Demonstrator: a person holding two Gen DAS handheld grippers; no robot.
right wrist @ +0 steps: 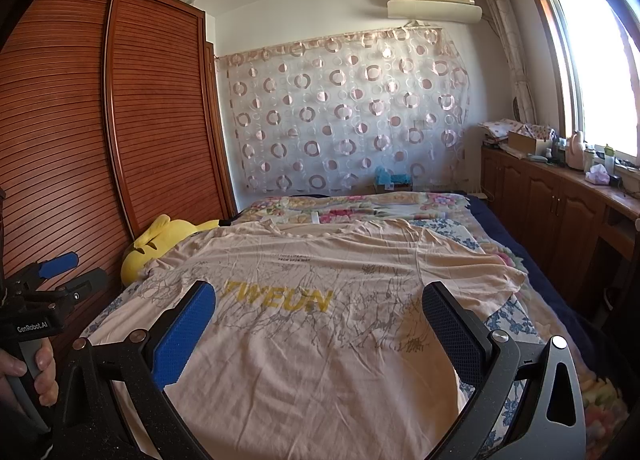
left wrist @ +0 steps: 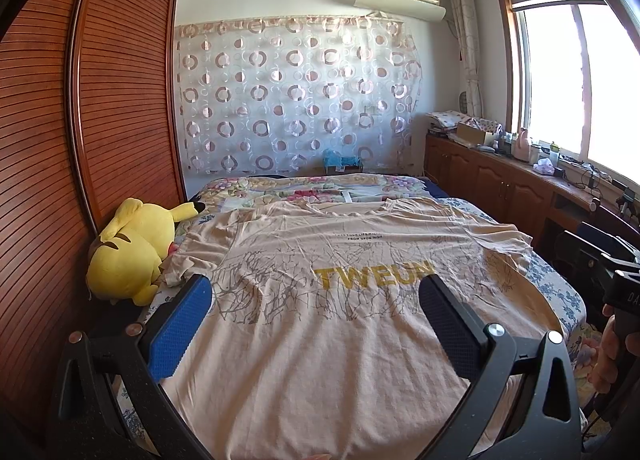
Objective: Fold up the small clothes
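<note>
T-shirt (left wrist: 344,300) flat on bed — below both spread claws, untouched.

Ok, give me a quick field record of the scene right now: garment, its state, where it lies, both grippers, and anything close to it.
garment: beige T-shirt with yellow TWEUN print
state: spread flat, print side up, unfolded, lightly wrinkled
surface: bed with floral bedspread
collar end: far side, away from both cameras
left gripper: open, above the near hem, holding nothing
right gripper: open, above the near hem, holding nothing
nearby: yellow Pikachu plush at the shirt's left sleeve, against the wooden wardrobe
</note>
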